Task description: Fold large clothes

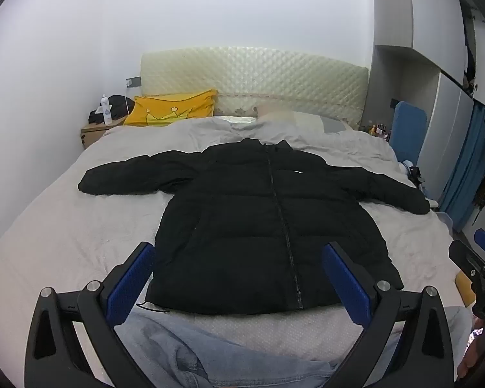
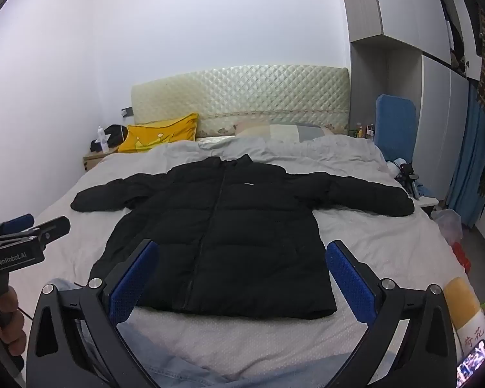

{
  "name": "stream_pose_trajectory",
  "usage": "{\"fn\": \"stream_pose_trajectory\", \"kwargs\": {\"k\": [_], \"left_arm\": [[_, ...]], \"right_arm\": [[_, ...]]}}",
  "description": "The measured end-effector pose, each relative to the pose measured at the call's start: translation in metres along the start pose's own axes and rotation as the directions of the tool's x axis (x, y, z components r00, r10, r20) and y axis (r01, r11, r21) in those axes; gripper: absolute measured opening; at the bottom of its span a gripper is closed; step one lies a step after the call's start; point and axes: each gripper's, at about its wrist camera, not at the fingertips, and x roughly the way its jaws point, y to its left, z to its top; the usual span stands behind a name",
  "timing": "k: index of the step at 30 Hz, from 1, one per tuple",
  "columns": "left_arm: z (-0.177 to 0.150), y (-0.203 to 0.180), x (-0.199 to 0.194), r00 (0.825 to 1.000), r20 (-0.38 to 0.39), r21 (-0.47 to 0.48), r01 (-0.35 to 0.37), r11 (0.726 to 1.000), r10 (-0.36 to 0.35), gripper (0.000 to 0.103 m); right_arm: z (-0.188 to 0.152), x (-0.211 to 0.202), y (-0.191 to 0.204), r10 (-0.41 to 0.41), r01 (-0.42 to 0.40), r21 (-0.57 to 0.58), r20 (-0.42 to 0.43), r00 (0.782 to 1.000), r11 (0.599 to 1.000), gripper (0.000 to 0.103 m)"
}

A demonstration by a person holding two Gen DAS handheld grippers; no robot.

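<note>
The black puffer jacket (image 1: pixel 258 226) lies flat and zipped in the middle of the bed (image 1: pixel 64 232), both sleeves spread toward the side edges, its hem near the foot edge. The left gripper (image 1: pixel 239 278) and the right gripper (image 2: pixel 242 278) are both spread wide and hold nothing, hovering above the hem. I think the thick slippery padding may slide out of a shallow pinch, so a fold could spring back.

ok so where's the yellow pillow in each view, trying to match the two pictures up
Left wrist view: the yellow pillow sits upper left of centre, at the left end of the headboard.
Right wrist view: the yellow pillow is again upper left of centre, slightly lower in the picture.
Shared landmark: the black jacket, spread flat on the bed in both.
</note>
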Motion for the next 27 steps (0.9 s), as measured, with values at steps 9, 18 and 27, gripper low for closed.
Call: {"fn": "stream_pose_trajectory", "kwargs": {"k": [9,18,27], "left_arm": [[-0.001,0.004,-0.001,1.000,0.005,-0.005,0.001,1.000,-0.001,0.103],[-0.004,0.006,0.002,1.000,-0.001,-0.001,-0.005,1.000,0.005,0.103],[-0.005,0.004,0.002,1.000,-0.010,-0.004,-0.008,1.000,0.007,0.103]], "right_arm": [[0.001,-0.001,0.001,-0.004,0.004,-0.004,0.008,1.000,1.000,0.103],[0.002,-0.004,0.003,-0.001,0.001,-0.004,0.015,1.000,1.000,0.103],[0.003,-0.006,-0.001,0.002,-0.002,-0.002,0.013,1.000,1.000,0.103]]}}
